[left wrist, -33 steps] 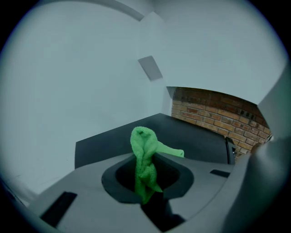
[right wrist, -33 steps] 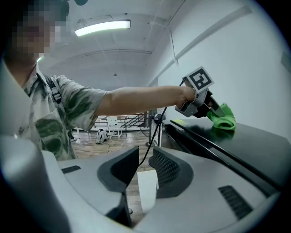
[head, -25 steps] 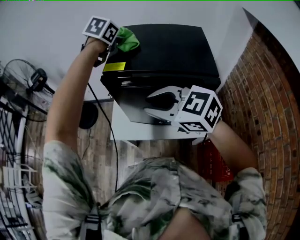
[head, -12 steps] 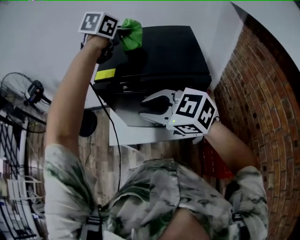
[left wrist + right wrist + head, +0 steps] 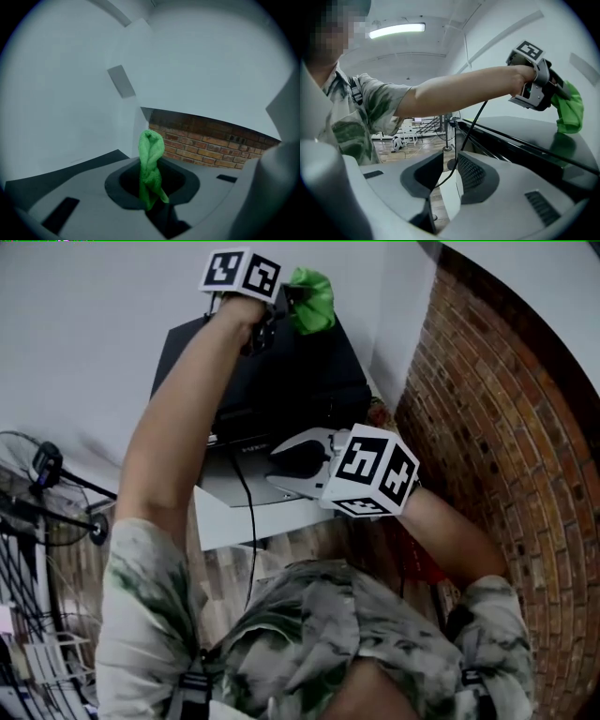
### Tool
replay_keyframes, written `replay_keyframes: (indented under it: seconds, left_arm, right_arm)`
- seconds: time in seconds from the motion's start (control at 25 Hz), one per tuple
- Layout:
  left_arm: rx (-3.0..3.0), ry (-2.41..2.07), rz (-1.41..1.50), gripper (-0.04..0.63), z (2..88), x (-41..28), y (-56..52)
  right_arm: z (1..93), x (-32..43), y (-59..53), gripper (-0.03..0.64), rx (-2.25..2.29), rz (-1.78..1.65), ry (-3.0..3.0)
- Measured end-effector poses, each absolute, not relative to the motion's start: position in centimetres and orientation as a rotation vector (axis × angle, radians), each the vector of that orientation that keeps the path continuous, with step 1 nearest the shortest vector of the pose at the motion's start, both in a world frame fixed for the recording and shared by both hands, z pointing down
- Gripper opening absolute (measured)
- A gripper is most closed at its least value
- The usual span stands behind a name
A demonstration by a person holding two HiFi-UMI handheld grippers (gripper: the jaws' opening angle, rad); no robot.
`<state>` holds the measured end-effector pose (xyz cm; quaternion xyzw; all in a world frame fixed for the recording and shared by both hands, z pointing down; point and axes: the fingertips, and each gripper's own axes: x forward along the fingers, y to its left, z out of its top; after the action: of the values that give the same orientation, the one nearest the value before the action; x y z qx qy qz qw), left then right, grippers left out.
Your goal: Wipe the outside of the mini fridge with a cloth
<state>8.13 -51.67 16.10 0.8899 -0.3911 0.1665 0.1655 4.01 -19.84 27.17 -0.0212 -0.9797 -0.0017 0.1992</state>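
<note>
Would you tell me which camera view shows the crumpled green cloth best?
The left gripper view: the crumpled green cloth sits centred, pinched by the left gripper. The head view shows it small; the right gripper view, at the edge above the black mini fridge.

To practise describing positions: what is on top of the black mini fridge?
Only a crumpled green cloth, clamped in the left gripper, shows over the black mini fridge top's far edge; contact is unclear. The person's forearm hides part of the top in the head view.
</note>
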Motion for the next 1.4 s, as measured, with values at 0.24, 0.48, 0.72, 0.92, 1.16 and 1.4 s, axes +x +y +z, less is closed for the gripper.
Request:
replay_keyframes:
  seconds: [0.24,0.48,0.72,0.92,1.16,1.4]
  left_arm:
    - [2.489,-1.162,0.665,0.078,20.2,9.7,-54.3]
    - [2.444,-1.244,0.832,0.078,22.2,5.5,-54.4]
    - [2.351,-1.385,0.870,0.078,22.2,-2.8,-53.2]
    - [2.268,-1.477,0.866,0.078,22.7,-10.0,-51.6]
    - [2.198,-1.549,0.846,0.078,23.0,-16.0,-50.0]
    - [2.135,-1.625,0.913,0.078,22.8,-20.7,-48.6]
  right_arm:
    - [27.4,6.7,-20.9,0.117,0.025,0.006,-2.731]
    - [27.5,7.1,-21.3,0.115,0.035,0.012,-2.735]
    - [27.4,4.6,-20.1,0.115,-0.048,-0.019,-2.736]
    - [27.6,2.2,-19.2,0.115,-0.119,-0.034,-2.725]
    - [28.0,-0.4,-18.4,0.115,-0.172,-0.043,-2.710]
    - [28.3,-2.1,-17.8,0.115,-0.198,-0.044,-2.701]
